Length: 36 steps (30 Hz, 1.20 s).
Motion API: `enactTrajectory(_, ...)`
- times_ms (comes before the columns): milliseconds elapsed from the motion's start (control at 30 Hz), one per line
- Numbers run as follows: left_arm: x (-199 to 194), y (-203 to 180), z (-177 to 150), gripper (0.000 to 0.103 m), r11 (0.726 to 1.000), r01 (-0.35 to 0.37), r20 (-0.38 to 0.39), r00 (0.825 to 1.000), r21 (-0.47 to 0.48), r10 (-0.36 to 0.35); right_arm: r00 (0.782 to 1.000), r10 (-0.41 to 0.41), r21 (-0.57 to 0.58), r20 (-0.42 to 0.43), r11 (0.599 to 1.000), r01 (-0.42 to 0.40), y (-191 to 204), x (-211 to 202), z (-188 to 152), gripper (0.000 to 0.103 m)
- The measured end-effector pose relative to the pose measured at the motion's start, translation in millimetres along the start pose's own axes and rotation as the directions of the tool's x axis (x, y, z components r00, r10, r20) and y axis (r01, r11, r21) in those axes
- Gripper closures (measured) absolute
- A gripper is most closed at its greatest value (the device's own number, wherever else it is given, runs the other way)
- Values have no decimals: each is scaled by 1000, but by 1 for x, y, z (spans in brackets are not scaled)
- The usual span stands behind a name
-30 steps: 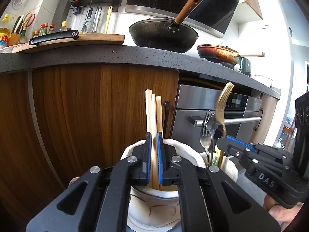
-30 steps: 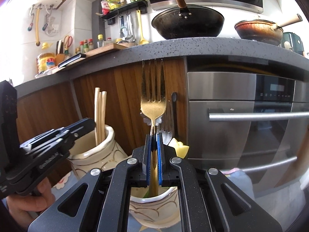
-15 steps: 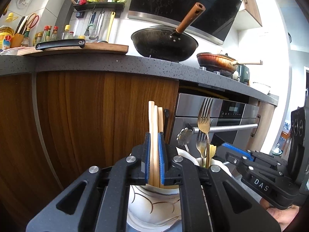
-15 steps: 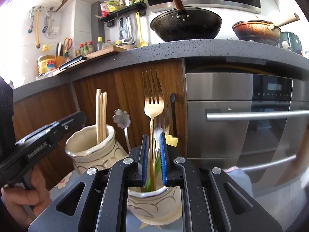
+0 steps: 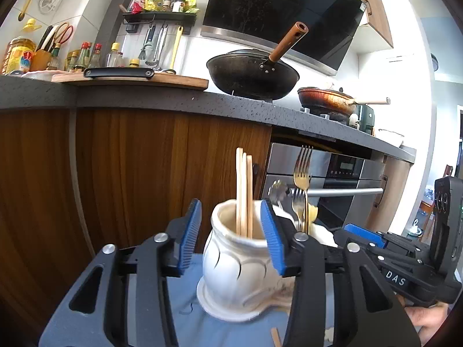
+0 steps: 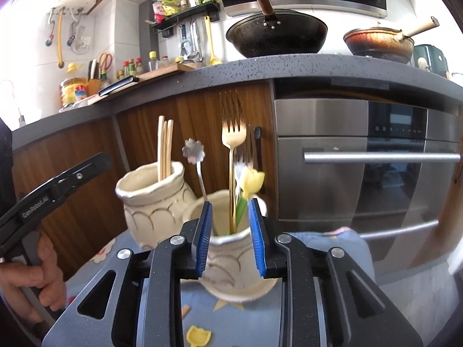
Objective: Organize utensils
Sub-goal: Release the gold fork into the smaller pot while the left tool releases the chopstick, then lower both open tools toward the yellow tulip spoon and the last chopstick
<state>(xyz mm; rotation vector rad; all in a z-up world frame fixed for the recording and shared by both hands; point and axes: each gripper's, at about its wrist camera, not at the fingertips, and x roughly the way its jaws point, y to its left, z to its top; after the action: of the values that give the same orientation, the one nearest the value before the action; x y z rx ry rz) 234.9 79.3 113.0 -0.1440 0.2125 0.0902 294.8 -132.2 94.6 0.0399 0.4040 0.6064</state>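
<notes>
My left tongs (image 5: 230,235) gape empty around the chopsticks (image 5: 244,196) in the left jar (image 5: 237,271); my right tongs (image 6: 230,238) gape empty around the gold fork (image 6: 233,156) in the right jar (image 6: 231,263). A careless retreat could tip either jar.

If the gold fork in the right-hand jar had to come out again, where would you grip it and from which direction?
Grip the gold fork on its thin neck just below the tines, approaching from above and in front. It stands nearly upright in the ceramic jar, neck well above the rim. The tulip-shaped utensil crowds its right and the flower-headed spoon stands apart at left, so a narrow, vertical pinch probably suits best.
</notes>
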Motion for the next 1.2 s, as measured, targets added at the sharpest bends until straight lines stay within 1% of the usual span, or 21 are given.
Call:
enactTrajectory(67, -5, 3, -5, 58, 1000, -1, -10, 1000, -6, 1, 1000, 2, 6, -7, 1000, -2, 0, -5, -5, 76)
enactTrajectory(167, -11, 8, -15, 57, 1000, 2, -44, 999, -20, -3, 999, 14, 14, -41, 1000, -14, 1, -9, -15, 74)
enactTrajectory(267, -12, 10, -29, 57, 1000, 9, -113, 994, -16, -11, 994, 28, 28, -103, 999, -25, 2, -7, -29, 74)
enactTrajectory(300, -10, 9, -35, 57, 1000, 18, -151, 988, -11, -20, 990, 33, 31, -137, 999, -29, 2, -5, -35, 74)
enactTrajectory(367, -8, 7, -43, 57, 1000, 28, -198, 980, -1, -28, 982, 37, 35, -188, 999, -31, 3, -3, -44, 74)
enactTrajectory(467, -2, -2, -59, 55, 999, 42, -296, 955, 33, -30, 964, 58, 49, -260, 998, -46, 4, -2, -56, 74)
enactTrajectory(567, 3, -13, -76, 55, 994, 84, -389, 920, 67, -52, 951, 67, 55, -302, 997, -53, 5, -6, -67, 73)
enactTrajectory(633, 3, -20, -84, 55, 990, 108, -418, 906, 91, -61, 943, 73, 58, -325, 997, -57, 6, -10, -75, 73)
enactTrajectory(667, 3, -25, -89, 55, 986, 130, -438, 896, 107, -71, 940, 76, 60, -333, 996, -59, 7, -11, -77, 72)
enactTrajectory(700, 3, -28, -91, 55, 983, 143, -448, 891, 114, -77, 937, 84, 71, -340, 995, -63, 6, -13, -80, 71)
enactTrajectory(733, 3, -31, -95, 55, 980, 157, -459, 884, 123, -85, 937, 92, 81, -337, 994, -69, 5, -16, -81, 70)
enactTrajectory(767, 3, -36, -99, 55, 974, 181, -479, 873, 135, -96, 936, 99, 86, -339, 994, -73, 4, -16, -81, 70)
enactTrajectory(800, 3, -39, -102, 55, 970, 194, -491, 865, 144, -100, 931, 104, 90, -350, 993, -77, 3, -16, -84, 69)
enactTrajectory(900, 4, -50, -114, 55, 955, 234, -543, 834, 180, -101, 913, 112, 84, -393, 993, -85, 5, -11, -92, 69)
enactTrajectory(967, 6, -55, -121, 55, 949, 243, -567, 819, 202, -89, 914, 124, 86, -386, 991, -98, 5, -12, -92, 69)
enactTrajectory(1067, 9, -56, -125, 61, 945, 251, -596, 799, 211, -79, 905, 136, 107, -404, 989, -101, 2, -10, -94, 69)
enactTrajectory(1100, 12, -56, -127, 69, 945, 251, -611, 788, 211, -73, 902, 141, 111, -408, 988, -104, 2, -9, -95, 69)
enactTrajectory(1133, 13, -55, -128, 74, 946, 244, -617, 785, 215, -62, 900, 143, 109, -412, 988, -107, 2, -8, -95, 69)
enactTrajectory(1167, 14, -54, -129, 76, 947, 237, -617, 785, 217, -55, 898, 143, 105, -417, 988, -109, 3, -8, -95, 69)
enactTrajectory(1200, 13, -51, -128, 80, 947, 233, -617, 786, 221, -49, 896, 144, 99, -421, 989, -112, 4, -7, -96, 69)
